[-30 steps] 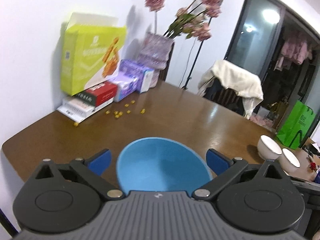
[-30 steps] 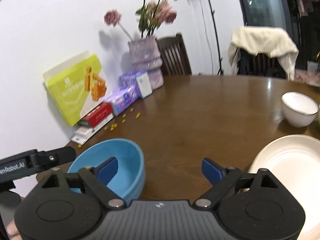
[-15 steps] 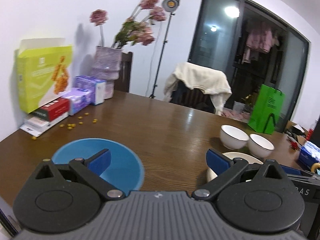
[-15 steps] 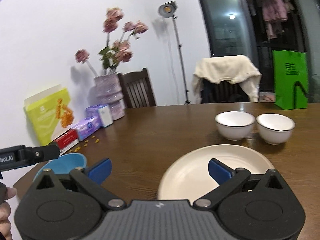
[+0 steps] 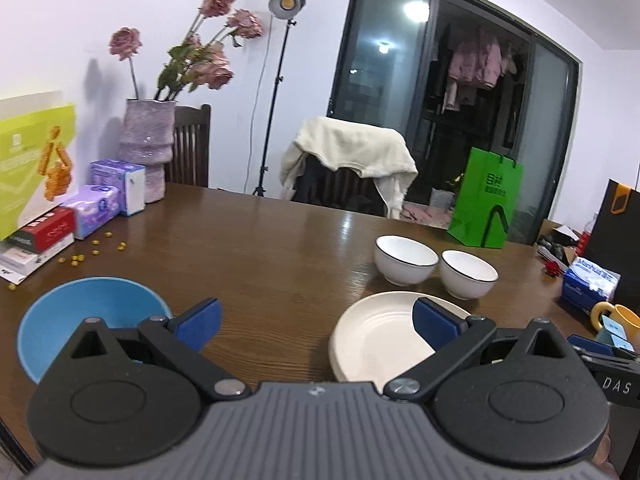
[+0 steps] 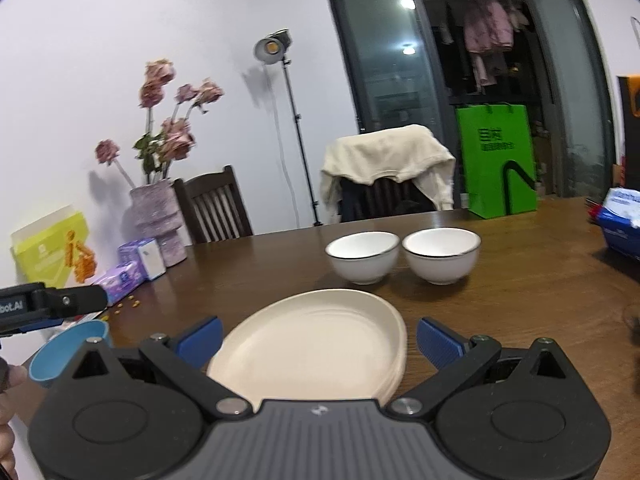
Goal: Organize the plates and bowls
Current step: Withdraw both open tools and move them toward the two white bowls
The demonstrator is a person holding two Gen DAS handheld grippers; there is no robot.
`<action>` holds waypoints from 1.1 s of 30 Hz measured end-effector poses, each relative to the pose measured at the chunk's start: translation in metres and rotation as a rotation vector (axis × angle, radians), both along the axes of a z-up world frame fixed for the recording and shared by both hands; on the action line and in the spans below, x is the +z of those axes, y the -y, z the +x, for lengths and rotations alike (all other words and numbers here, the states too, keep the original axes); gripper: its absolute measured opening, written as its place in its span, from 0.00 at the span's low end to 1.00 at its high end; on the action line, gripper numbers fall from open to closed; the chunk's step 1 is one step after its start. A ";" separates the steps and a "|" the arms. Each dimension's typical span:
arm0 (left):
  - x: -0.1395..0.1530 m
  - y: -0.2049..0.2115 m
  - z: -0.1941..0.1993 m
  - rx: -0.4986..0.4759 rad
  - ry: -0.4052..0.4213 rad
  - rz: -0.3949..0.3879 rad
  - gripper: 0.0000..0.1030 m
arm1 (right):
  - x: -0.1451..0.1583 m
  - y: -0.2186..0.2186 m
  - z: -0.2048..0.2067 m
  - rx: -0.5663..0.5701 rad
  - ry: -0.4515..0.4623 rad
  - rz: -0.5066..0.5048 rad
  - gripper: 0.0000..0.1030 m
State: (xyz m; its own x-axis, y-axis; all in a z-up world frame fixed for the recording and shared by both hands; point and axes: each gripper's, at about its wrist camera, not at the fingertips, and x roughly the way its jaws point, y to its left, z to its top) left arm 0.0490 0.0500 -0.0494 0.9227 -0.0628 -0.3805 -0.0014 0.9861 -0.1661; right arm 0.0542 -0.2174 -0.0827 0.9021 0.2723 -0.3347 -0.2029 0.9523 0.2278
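Observation:
On the brown wooden table (image 5: 280, 256) a blue bowl (image 5: 92, 320) stands at the near left, empty. A cream plate (image 5: 376, 340) lies to its right, and two white bowls (image 5: 404, 264) (image 5: 468, 274) stand side by side just behind it. My left gripper (image 5: 316, 318) is open over bare wood between the blue bowl and the plate. My right gripper (image 6: 318, 334) is open and faces the cream plate (image 6: 316, 344), whose near part shows between the blue pads without touching them. The white bowls (image 6: 362, 256) (image 6: 440, 254) stand beyond it. The blue bowl (image 6: 68, 352) shows at the far left.
Boxes, tissue packs (image 5: 100, 204) and a vase of flowers (image 5: 146, 148) line the left wall, with small yellow bits (image 5: 96, 246) scattered in front. A green bag (image 5: 484, 200) stands behind the bowls. A yellow mug (image 5: 616, 316) and a blue pack (image 5: 588, 284) sit at the right. A draped chair (image 5: 348, 164) stands behind the table.
Both grippers swung right. The blue bowl, earlier between my left fingers, now stands off to the left. The cream plate and white bowls came to the middle of the right wrist view.

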 end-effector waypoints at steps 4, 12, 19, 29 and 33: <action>0.002 0.006 0.007 -0.015 -0.001 -0.024 1.00 | -0.002 0.019 0.002 -0.029 -0.002 0.032 1.00; 0.020 0.022 0.025 -0.057 0.019 -0.143 1.00 | 0.001 0.039 0.014 -0.053 0.001 0.054 1.00; 0.029 0.052 0.049 -0.071 0.029 -0.139 1.00 | 0.015 0.052 0.030 -0.065 0.014 0.067 1.00; 0.039 0.069 0.087 -0.021 -0.003 -0.108 1.00 | 0.029 0.061 0.073 -0.084 0.003 0.061 1.00; 0.047 0.074 0.103 -0.002 -0.035 -0.095 1.00 | 0.035 0.064 0.094 -0.078 -0.011 0.067 1.00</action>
State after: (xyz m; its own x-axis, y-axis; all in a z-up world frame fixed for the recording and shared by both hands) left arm 0.1517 -0.0237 -0.0026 0.9089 -0.1016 -0.4043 -0.0071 0.9659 -0.2588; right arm 0.1483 -0.2817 -0.0475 0.9177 0.2233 -0.3284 -0.1256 0.9477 0.2934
